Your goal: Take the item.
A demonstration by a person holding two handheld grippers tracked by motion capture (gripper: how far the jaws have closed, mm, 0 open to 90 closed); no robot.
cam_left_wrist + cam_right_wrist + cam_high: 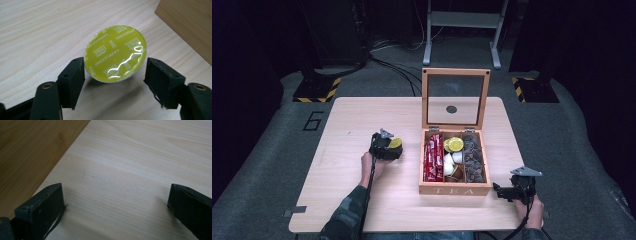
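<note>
A yellow-green capsule [115, 53] with "Cappuccino" printed on its foil lid lies tilted on the table [37, 30] between the jaws of my left gripper [115, 63]. The left pad meets its rim and the right pad stands a little off it, so the jaws are open. From above, this gripper [388, 146] and the capsule [395, 143] sit left of the wooden tea box [454, 190]. My right gripper [498, 190] rests by the box's front right corner. Its jaws [116, 192] stand wide open over bare wood.
The tea box has its glass lid [455, 97] upright. Its compartments hold red sachets [432, 157], another yellow capsule [455, 144] with white ones [452, 160], and dark capsules [473, 157]. The box wall is close by [187, 22] [30, 150].
</note>
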